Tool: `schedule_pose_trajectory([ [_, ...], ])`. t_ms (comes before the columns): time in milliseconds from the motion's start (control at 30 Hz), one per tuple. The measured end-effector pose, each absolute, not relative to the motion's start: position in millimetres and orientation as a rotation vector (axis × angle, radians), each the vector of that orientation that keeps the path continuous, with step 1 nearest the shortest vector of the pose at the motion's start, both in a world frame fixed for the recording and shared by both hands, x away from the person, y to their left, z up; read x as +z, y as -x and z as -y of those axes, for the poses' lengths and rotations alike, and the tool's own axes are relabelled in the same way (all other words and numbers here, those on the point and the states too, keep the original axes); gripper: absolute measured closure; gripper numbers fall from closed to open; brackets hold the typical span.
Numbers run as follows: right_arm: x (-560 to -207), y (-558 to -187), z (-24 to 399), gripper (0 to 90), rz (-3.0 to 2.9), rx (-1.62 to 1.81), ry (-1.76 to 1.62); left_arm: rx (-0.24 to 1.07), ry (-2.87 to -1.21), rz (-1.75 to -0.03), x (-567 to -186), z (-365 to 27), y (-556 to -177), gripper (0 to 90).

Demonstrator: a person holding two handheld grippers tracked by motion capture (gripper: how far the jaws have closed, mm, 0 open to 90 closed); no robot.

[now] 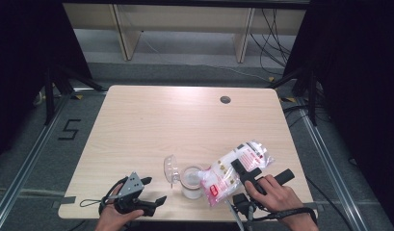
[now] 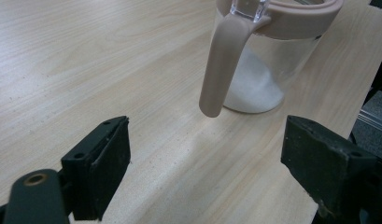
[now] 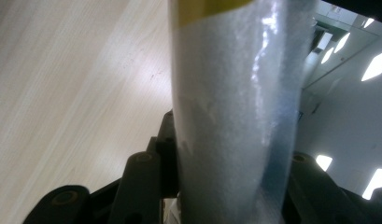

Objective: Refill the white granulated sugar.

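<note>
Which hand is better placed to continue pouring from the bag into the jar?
Right: the right gripper is shut on the tilted bag above the jar. The left gripper is open, beside the jar.

The desk (image 1: pixel 151 120) is pale beige wood with a fine, light grain running along it, and a small dark grey round cap (image 1: pixel 225 99) sits near its far edge. The jar (image 1: pixel 191 182) is clear plastic with white powder inside; its rim and hanging handle (image 2: pixel 221 65) are a dusty pinkish beige (almost the tone of the desk), and its open lid (image 1: pixel 171 168) is transparent. The bag (image 1: pixel 233 173) is clear film packed with white grains, printed with red patches and small dark lettering, plus a yellow band (image 3: pixel 207 9) in the right gripper view. Both grippers, left (image 1: pixel 153 192) and right (image 1: pixel 246 169), are matte black; the left carries a grey triangular plate (image 1: pixel 133 183). The floor (image 1: pixel 50 159) is dark grey carpet.
</note>
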State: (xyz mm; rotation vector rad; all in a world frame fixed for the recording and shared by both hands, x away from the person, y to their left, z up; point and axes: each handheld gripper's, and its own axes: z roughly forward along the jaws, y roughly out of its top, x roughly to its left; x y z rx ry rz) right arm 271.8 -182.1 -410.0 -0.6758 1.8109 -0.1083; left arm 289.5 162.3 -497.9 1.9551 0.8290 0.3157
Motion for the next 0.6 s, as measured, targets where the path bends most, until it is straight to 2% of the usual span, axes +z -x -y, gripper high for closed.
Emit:
schedule_pose_trajectory([
  [600,-412.3,-271.6,182.8,67.5,-1.832,-0.085,0.642,0.316,-1.955,-0.829,-497.8,-162.4,-289.5,15.4],
])
